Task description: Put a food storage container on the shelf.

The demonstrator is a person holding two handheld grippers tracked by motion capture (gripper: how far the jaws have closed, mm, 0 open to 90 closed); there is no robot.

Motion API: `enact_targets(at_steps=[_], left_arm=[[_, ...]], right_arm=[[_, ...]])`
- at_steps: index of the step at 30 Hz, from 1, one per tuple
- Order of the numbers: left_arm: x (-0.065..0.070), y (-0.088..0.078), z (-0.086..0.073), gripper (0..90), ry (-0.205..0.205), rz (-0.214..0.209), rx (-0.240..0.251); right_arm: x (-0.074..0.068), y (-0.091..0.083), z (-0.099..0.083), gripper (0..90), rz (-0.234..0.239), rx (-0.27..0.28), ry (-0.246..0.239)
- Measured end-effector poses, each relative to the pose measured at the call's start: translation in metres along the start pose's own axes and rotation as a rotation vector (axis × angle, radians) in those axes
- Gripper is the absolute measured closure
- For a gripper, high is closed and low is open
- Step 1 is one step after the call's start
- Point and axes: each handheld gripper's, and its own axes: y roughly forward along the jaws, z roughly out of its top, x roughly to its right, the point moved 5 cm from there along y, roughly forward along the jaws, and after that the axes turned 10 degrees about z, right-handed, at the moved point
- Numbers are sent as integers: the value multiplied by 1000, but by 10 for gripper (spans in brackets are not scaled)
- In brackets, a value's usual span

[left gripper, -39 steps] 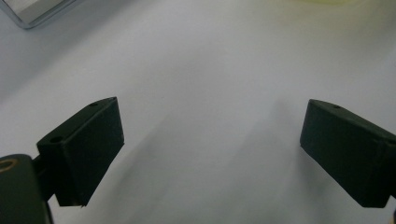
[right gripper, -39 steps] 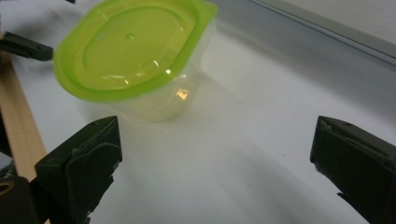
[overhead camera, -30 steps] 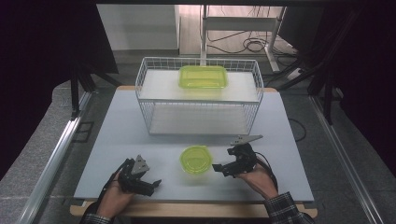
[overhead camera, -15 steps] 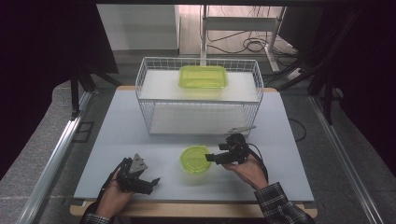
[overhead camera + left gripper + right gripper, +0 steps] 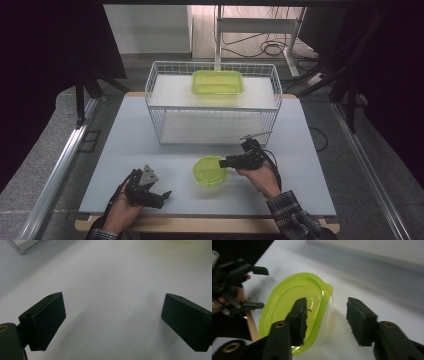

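Note:
A round, translucent green container [image 5: 209, 171] sits on the grey table [image 5: 125, 145] near the front middle. My right gripper [image 5: 223, 162] is open at the container's right rim. In the right gripper view the jaws of that gripper [image 5: 325, 308] straddle the rim: one jaw is over the inside of the green container [image 5: 287, 305], the other over the table outside it. My left gripper [image 5: 163, 197] rests open at the front left, apart from the container. Between the wide-spread jaws of the left gripper [image 5: 113, 305] is only table.
A white wire rack [image 5: 214, 107] stands at the back middle of the table, with a rectangular green container [image 5: 217, 82] on its upper shelf. The left gripper [image 5: 237, 287], held by a hand, appears beyond the round container. Dark stands and cables surround the table.
My right gripper has moved left from beside the round green container to its right rim, its jaws now straddling the edge. The left gripper has stayed put.

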Motion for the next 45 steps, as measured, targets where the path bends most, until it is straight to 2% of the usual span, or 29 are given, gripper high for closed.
enact_targets(at_steps=[6,9,14,18,26,32,45], left_arm=[[0,0,0,54,-1,-2,-1],[0,0,0,54,0,-3,0],[0,0,0,54,-2,-1,1],[-1,0,0,54,-1,-1,1],[-1,0,0,54,-4,1,4],[-1,-1,0,53,-9,3,8],[-2,-2,1,50,-28,-1,16]], right_arm=[[5,4,-2,720,90,-6,99],[6,4,-2,780,111,-10,129],[4,4,-2,808,158,-4,171],[2,-1,1,809,144,15,167],[-6,-19,12,809,176,85,170],[-13,-32,21,809,178,125,156],[-27,-53,45,810,192,182,138]])
